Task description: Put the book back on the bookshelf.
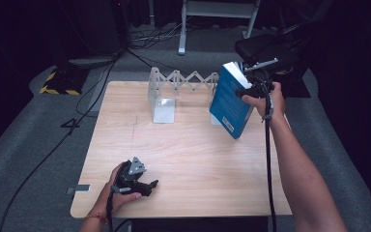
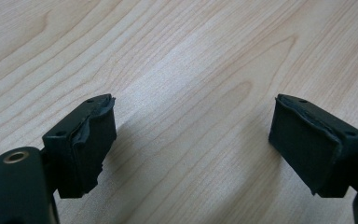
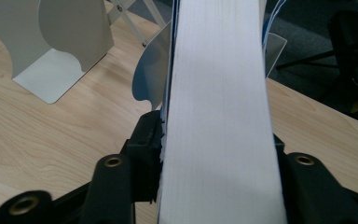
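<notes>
Over at the near left, the left hand-held gripper (image 1: 142, 186) rests low on the wooden table (image 1: 188, 159), cradled in the person's left hand (image 1: 121, 193), its grey three-cornered plate (image 1: 136, 166) facing up. In the left gripper view its two black jaws stand wide apart with bare wood grain between them, gripping nothing at all.

Moving toward the middle, at the far side of the table stands a white metal bookend (image 1: 163, 104), upright, with a zigzag expanding rack (image 1: 186, 79) stretching rightward behind it. In the right gripper view that bookend (image 3: 58, 42) sits off to the left, and a second curved plate (image 3: 151, 77) shows just behind the book.

Now the right side: the blue book (image 1: 232, 99) is up off the table, tilted, its lower corner hanging over the far right part of the tabletop, white page block at the top. The right hand-held gripper (image 1: 251, 89) has it, held in the person's right hand (image 1: 268, 101), clamped on the book's right edge. In the right gripper view the pale page edges (image 3: 219, 116) run straight up between the two jaws, which press in on the covers from either side.
</notes>
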### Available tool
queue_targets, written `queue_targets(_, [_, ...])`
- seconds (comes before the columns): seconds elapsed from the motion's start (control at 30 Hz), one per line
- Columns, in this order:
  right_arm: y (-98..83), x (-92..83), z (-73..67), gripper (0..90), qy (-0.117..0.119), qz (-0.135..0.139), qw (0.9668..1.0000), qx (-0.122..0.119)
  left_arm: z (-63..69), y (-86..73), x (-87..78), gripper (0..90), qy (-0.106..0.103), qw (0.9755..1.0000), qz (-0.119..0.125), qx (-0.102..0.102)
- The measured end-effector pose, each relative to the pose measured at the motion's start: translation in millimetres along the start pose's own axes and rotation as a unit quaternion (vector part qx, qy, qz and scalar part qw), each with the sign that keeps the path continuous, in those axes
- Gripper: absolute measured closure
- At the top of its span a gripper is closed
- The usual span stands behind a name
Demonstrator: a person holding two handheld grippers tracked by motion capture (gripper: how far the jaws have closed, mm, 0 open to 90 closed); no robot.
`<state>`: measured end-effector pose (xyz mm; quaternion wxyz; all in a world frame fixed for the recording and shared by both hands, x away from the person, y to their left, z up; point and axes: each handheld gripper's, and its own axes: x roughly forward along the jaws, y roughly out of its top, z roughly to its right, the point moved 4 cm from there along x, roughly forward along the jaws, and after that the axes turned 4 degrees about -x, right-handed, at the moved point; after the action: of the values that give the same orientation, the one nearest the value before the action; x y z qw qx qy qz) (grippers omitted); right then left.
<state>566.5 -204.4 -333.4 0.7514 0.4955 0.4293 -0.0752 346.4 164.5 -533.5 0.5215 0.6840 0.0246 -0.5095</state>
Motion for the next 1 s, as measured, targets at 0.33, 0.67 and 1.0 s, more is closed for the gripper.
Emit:
queue_targets(0.33, [18.6,8.1,4.5,55.6,0.012,-0.051,0.9985,-0.017,-0.4,-0.2,-0.2,15.0,-0.004,1.0000,-0.001,0.003])
queue_targets(0.67, [28.6,7.9,-2.4,60.4,0.017,-0.086,0.9957,-0.029,-0.2,-0.7,-0.8,15.1,-0.004,1.0000,0.000,0.007])
queue_targets(1.0, [35.4,4.4,7.6,60.5,-0.021,-0.063,0.9976,0.019,-0.4,-1.1,-1.3,14.9,-0.012,0.9998,-0.002,0.015])
